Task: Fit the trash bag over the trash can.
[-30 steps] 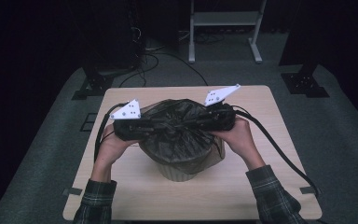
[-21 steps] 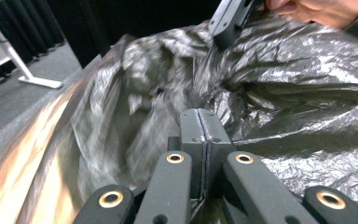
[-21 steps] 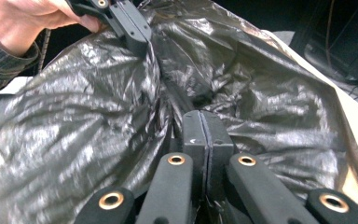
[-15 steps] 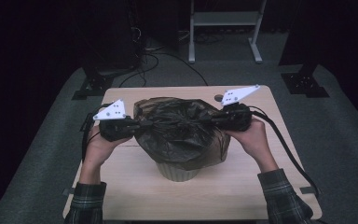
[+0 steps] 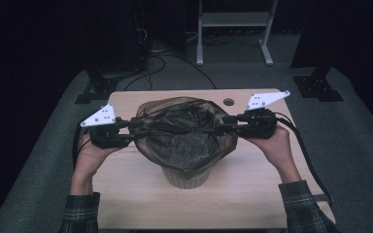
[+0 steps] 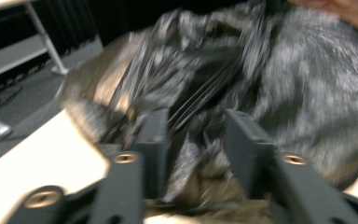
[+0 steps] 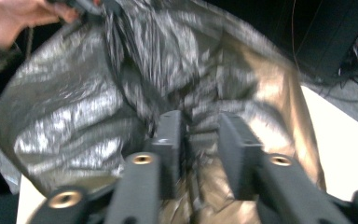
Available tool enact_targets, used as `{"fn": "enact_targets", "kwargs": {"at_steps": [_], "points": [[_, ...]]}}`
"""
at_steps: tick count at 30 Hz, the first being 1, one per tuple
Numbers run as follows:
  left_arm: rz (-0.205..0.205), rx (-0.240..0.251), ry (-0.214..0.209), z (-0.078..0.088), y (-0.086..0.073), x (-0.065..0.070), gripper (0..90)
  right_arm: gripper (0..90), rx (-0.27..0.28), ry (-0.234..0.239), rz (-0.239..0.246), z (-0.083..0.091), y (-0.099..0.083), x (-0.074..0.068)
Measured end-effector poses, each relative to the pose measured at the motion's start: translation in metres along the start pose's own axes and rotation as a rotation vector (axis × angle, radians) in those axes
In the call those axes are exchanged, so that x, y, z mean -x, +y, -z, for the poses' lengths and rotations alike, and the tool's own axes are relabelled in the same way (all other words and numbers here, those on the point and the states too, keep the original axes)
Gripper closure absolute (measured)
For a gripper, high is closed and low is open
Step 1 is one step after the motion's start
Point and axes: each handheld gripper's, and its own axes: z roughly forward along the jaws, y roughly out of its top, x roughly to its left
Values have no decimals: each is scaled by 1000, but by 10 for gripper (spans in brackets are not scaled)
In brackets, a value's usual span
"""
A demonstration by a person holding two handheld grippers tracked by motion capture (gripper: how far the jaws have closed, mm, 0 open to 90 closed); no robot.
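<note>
A black plastic bag (image 5: 187, 131) lines a pale ribbed bin (image 5: 187, 178) in the middle of the wooden table (image 5: 252, 194). My left gripper (image 5: 138, 127) is at the bag's left rim and my right gripper (image 5: 226, 124) at its right rim, both pointing inward. In the left gripper view, the jaws (image 6: 196, 126) stand apart with crumpled bag film (image 6: 307, 84) loose between them. The right gripper view has the same: parted jaws (image 7: 200, 123) with bag film (image 7: 74, 116) in the gap. Both pairs of jaws have just been opening.
A round cable hole (image 5: 228, 102) sits in the table behind the bin. On the floor beyond stand a white frame (image 5: 233, 19) and dark stand bases at left (image 5: 94, 90) and right (image 5: 318, 87). Cables trail off both grippers.
Both hands have moved outward, away from each other, stretching the bag's mouth wider over the bin. The jaws, shut on the rim before, now stand apart.
</note>
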Motion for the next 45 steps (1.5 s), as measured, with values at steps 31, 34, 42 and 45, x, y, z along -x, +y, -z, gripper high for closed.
{"fn": "enact_targets", "kwargs": {"at_steps": [31, 34, 42, 45], "points": [[-181, -243, -22, -97, 44, 6, 516, 889, -108, 149, 76, -61, 26, -20], [-194, -280, -14, -99, 44, 8, 712, 890, -103, 151, 71, -61, 26, -20], [-79, -216, -1, -78, 40, -3, 897, 893, -141, 120, 107, -53, 21, -24], [-24, -183, 14, -67, 34, -10, 897, 894, -147, 111, 94, -44, 14, -20]]}}
